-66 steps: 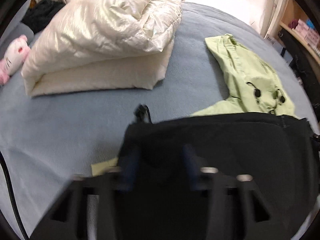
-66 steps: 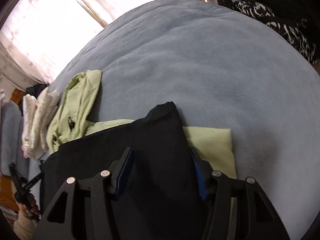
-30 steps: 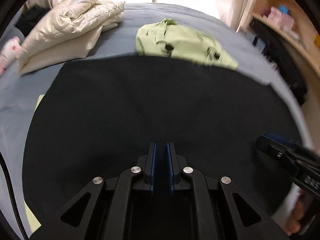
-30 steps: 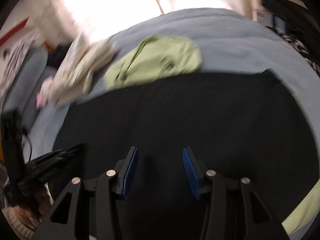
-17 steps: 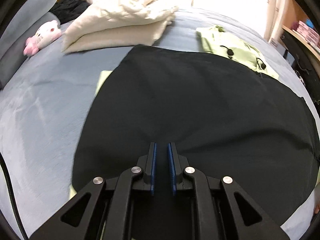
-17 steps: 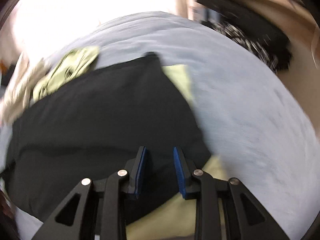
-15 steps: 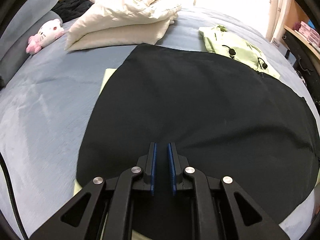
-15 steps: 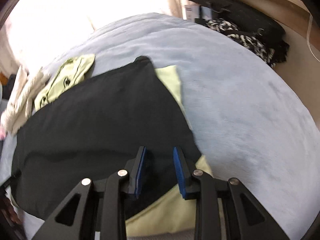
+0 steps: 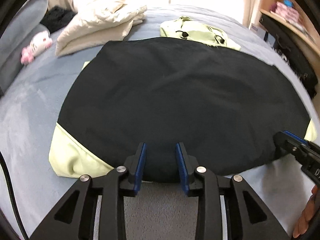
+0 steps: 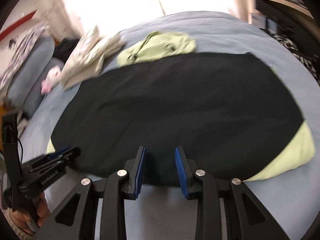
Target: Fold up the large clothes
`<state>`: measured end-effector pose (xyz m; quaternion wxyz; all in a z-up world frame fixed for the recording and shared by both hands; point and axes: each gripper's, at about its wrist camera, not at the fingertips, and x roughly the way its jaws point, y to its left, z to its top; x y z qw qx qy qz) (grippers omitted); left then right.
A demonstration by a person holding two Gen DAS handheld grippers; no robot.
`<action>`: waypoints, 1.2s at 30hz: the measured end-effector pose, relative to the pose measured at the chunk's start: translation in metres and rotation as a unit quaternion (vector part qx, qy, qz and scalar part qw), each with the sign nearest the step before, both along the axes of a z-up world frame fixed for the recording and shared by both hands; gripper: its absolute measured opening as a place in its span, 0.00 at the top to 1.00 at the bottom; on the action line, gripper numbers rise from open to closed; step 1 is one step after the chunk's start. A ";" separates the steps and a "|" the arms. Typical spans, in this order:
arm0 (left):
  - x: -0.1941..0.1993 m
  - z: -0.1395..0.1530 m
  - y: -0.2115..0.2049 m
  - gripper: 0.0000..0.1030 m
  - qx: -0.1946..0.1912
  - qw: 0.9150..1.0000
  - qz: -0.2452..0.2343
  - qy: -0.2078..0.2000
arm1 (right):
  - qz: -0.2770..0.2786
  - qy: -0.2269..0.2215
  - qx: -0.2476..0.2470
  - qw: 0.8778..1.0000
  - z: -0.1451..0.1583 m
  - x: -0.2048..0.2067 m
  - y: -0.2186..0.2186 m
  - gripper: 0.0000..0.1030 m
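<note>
My left claw [image 9: 161,161] hangs over the near edge of the bed [image 9: 30,108], its jaws opening, and the hem of the black garment [image 9: 180,92] lies between them with the pads clear of the cloth. My right claw [image 10: 160,164] hovers further along the same near hem, parted too, its pads not pressing anything. So neither claw holds the cloth; it rests on its own.

The garment lies spread wide across the middle of the bed, black side up, with pale green lining [image 9: 74,158] peeking out at both near corners and a green hood [image 9: 196,33] beyond its far edge. A cream duvet [image 9: 100,26] sits toward the bed's far left corner, well apart.

I judge one fold is laid and the release is the step in hand. To do it well I should let the jaws clear the hem fully, then lift away without dragging the edge. Those green corners suggest the layers are not square; before the next fold I would tuck or align them, then take each near corner cleanly, both layers together.
</note>
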<state>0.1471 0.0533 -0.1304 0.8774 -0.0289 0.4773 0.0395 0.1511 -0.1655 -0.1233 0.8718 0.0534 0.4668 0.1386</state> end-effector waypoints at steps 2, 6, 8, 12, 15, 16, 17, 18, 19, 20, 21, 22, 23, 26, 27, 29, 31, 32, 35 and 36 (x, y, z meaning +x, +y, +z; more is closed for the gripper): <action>-0.002 -0.001 -0.001 0.70 0.008 1.000 -0.002 -0.003 | 0.004 0.001 -0.013 1.000 -0.011 0.000 0.005 0.71; -0.001 -0.003 0.012 0.69 0.002 1.000 0.018 0.001 | -0.050 0.005 -0.006 0.999 -0.021 0.002 -0.030 0.71; -0.002 -0.004 0.020 0.69 -0.001 1.000 0.030 0.003 | -0.096 -0.002 -0.017 0.995 -0.019 -0.001 -0.056 0.71; -0.002 -0.006 0.028 0.69 -0.011 0.999 0.038 0.003 | -0.154 0.003 -0.004 0.988 -0.022 -0.008 -0.101 0.71; -0.002 -0.007 0.027 0.68 -0.005 0.999 0.038 0.004 | -0.164 0.008 0.010 0.986 -0.026 -0.014 -0.111 0.71; -0.001 -0.007 0.027 0.68 -0.003 0.999 0.037 0.004 | -0.163 0.007 0.005 0.987 -0.026 -0.015 -0.110 0.71; -0.001 -0.007 0.027 0.68 -0.003 0.999 0.037 0.005 | -0.162 0.006 -0.003 0.987 -0.026 -0.016 -0.108 0.71; -0.001 -0.007 0.028 0.68 -0.004 0.999 0.037 0.005 | -0.162 0.007 -0.012 0.987 -0.026 -0.015 -0.104 0.70; -0.001 -0.007 0.028 0.68 -0.005 0.999 0.038 0.005 | -0.161 0.007 -0.019 0.987 -0.026 -0.015 -0.102 0.70; -0.001 -0.007 0.029 0.68 -0.007 0.999 0.038 0.005 | -0.160 0.008 -0.024 0.987 -0.027 -0.017 -0.098 0.69; -0.001 -0.007 0.029 0.68 -0.009 0.999 0.038 0.005 | -0.160 0.008 -0.026 0.987 -0.028 -0.017 -0.097 0.69; -0.001 -0.008 0.029 0.68 -0.009 0.999 0.038 0.006 | -0.159 0.009 -0.027 0.987 -0.028 -0.017 -0.099 0.68; 0.000 -0.008 0.029 0.68 -0.009 0.999 0.038 0.006 | -0.159 0.009 -0.027 0.987 -0.029 -0.017 -0.099 0.68; 0.000 -0.009 0.028 0.65 -0.005 0.999 0.038 0.007 | -0.158 0.008 -0.030 0.987 -0.030 -0.017 -0.097 0.67; 0.001 -0.010 0.027 0.64 -0.003 0.999 0.038 0.008 | -0.157 0.008 -0.032 0.987 -0.030 -0.017 -0.096 0.67; 0.002 -0.010 0.027 0.63 -0.002 0.999 0.038 0.009 | -0.155 0.006 -0.037 0.987 -0.031 -0.017 -0.095 0.65; 0.003 -0.010 0.027 0.61 -0.003 0.999 0.038 0.011 | -0.151 0.005 -0.038 0.988 -0.031 -0.018 -0.093 0.62; 0.003 -0.010 0.028 0.60 -0.004 0.999 0.038 0.012 | -0.149 0.004 -0.039 0.988 -0.032 -0.017 -0.092 0.60; 0.005 -0.010 0.028 0.58 -0.010 0.999 0.037 0.016 | -0.140 0.002 -0.044 0.989 -0.033 -0.016 -0.088 0.51; 0.006 -0.009 0.029 0.57 -0.013 0.999 0.036 0.019 | -0.135 0.001 -0.045 0.990 -0.033 -0.016 -0.086 0.44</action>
